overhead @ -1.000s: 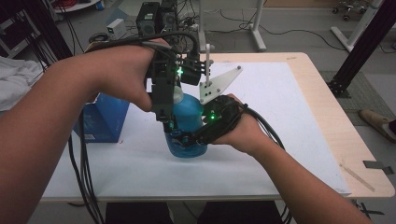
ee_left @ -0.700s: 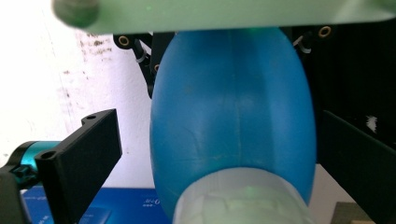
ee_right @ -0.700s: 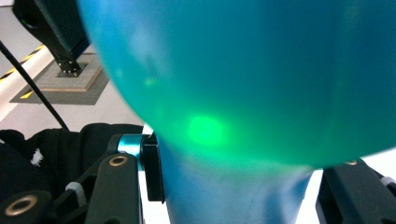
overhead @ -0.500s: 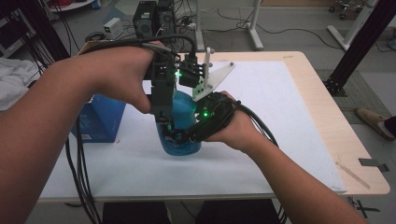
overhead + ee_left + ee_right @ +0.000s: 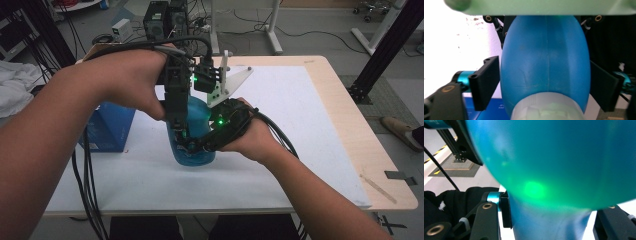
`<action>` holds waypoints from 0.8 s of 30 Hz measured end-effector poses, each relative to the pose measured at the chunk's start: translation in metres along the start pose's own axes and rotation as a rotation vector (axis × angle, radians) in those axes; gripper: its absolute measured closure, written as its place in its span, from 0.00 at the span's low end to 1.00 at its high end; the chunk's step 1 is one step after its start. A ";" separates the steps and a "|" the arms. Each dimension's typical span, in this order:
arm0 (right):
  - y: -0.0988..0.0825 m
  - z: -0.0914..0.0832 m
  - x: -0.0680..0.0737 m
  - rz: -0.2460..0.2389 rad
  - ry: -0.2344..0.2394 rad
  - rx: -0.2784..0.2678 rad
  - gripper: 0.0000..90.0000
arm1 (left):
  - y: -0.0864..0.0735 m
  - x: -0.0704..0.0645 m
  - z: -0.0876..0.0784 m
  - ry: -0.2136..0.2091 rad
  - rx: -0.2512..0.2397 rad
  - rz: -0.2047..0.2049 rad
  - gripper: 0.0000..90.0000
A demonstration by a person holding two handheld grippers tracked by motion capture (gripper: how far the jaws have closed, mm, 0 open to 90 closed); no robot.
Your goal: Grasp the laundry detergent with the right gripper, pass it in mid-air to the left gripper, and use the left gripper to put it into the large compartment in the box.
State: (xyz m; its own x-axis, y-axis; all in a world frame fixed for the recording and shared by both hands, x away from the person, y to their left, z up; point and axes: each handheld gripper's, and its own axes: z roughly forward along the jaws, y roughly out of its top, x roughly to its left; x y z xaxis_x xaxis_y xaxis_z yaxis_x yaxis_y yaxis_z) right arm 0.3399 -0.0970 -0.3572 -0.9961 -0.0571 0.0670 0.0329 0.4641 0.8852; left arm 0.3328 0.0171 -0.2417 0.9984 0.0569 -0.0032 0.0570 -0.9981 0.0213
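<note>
A blue bottle (image 5: 200, 117) stands upright on the white sheet in the middle of the table. My left gripper (image 5: 178, 132) reaches down over it from above. In the left gripper view the two black jaws have just been closing and lie against both sides of the wide blue body (image 5: 544, 62), with a whitish cap (image 5: 546, 107) close to the camera. My right gripper (image 5: 192, 147) comes in from the right, low down, shut on the bottle's narrower lower part (image 5: 544, 220). The bulging body (image 5: 554, 157) looms above its jaws.
A blue box (image 5: 112, 127) stands just left of the bottle. The white sheet (image 5: 300, 125) covers most of the wooden table (image 5: 350, 110). Black cables (image 5: 87, 185) hang off the front left edge. Electronics (image 5: 165, 15) stand beyond the far edge.
Both hands keep their places at the bottle. The left jaws sit closer against its sides than before.
</note>
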 end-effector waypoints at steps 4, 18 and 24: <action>0.000 -0.001 0.000 0.001 -0.005 0.001 0.51 | 0.001 0.000 -0.001 0.006 -0.004 0.004 0.29; 0.001 0.000 0.002 0.007 0.006 -0.005 0.51 | 0.003 -0.001 0.000 0.011 0.009 -0.004 0.36; 0.001 -0.001 0.001 0.008 -0.004 -0.006 0.51 | 0.003 -0.002 0.001 0.017 0.011 -0.006 0.43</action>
State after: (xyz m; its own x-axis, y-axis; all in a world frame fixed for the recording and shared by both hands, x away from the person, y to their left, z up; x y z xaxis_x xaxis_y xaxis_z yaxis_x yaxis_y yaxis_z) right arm 0.3386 -0.0972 -0.3560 -0.9961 -0.0495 0.0725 0.0418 0.4594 0.8872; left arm 0.3310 0.0142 -0.2421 0.9979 0.0631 0.0140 0.0629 -0.9980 0.0099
